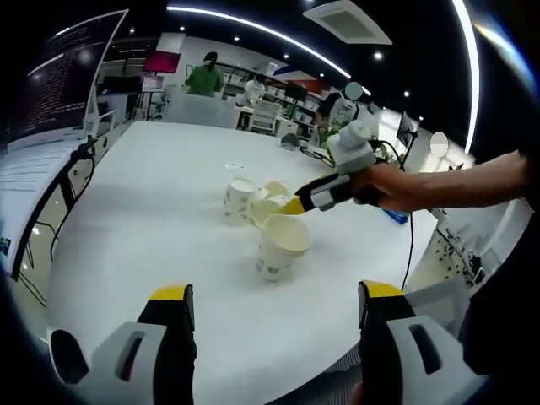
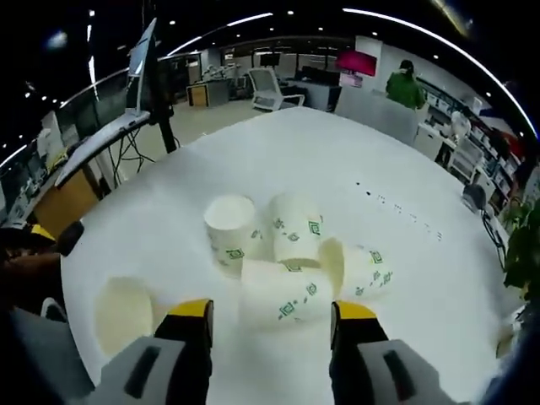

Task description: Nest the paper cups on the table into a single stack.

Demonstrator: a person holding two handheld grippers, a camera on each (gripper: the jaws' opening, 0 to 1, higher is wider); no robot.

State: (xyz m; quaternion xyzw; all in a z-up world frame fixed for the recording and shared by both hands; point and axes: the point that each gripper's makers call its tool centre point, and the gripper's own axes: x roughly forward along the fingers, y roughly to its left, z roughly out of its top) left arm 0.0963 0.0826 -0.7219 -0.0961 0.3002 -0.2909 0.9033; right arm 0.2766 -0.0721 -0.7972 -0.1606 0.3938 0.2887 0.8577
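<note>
Right gripper [image 2: 272,316] hovers jaws spread over a tipped white paper cup with green print [image 2: 283,302] (three more cups [image 2: 295,226] just beyond). Left gripper [image 1: 277,305], also spread, holds nothing, with a lone white paper cup [image 1: 282,245] well ahead of it.

Paper cups grouped on the tabletop [image 2: 422,278].

In the right gripper view, one lying cup [image 2: 283,304] sits between the right claw [image 2: 272,325] jaws; an upright cup [image 2: 230,232] and another [image 2: 297,228] stand behind it, a tipped cup [image 2: 354,268] to its right, a separate cup [image 2: 124,312] well to its left. In the left gripper view, the left claw [image 1: 274,305] stands apart, before the nearest cup [image 1: 281,245].
</note>
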